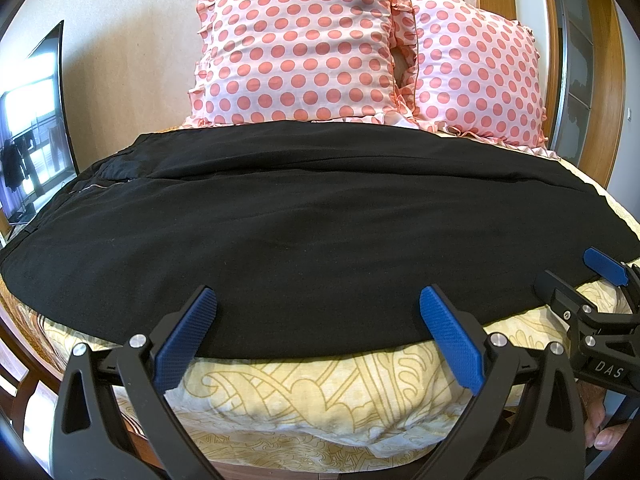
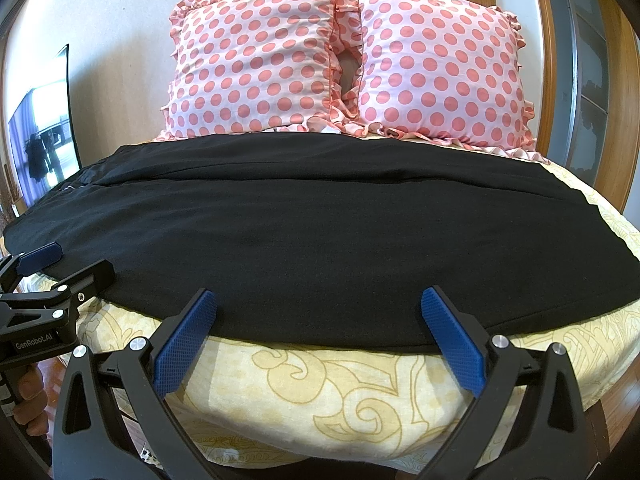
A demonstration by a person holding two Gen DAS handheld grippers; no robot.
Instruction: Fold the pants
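Note:
Black pants [image 1: 304, 220] lie spread flat across the bed, lengthwise from left to right, with the zipper and waist end [image 1: 100, 188] at the left. A long seam line runs along their far side. My left gripper [image 1: 316, 294] is open, its blue pads [image 1: 188, 336] standing just over the near hem with nothing between them. In the right wrist view the same pants [image 2: 320, 232] fill the middle, and my right gripper [image 2: 318, 296] is open at the near edge, also holding nothing. Each gripper shows in the other's view: the right gripper [image 1: 580, 282] at the far right, the left gripper [image 2: 66, 266] at the far left.
Two pink polka-dot pillows [image 1: 296, 48] [image 1: 476, 72] lean against the wall behind the pants. A yellow patterned sheet [image 1: 304, 396] covers the bed and drops off at the near edge. A dark screen [image 1: 36, 128] stands left, a wooden door frame [image 1: 600, 92] right. A hand [image 2: 28, 404] holds the left gripper's handle.

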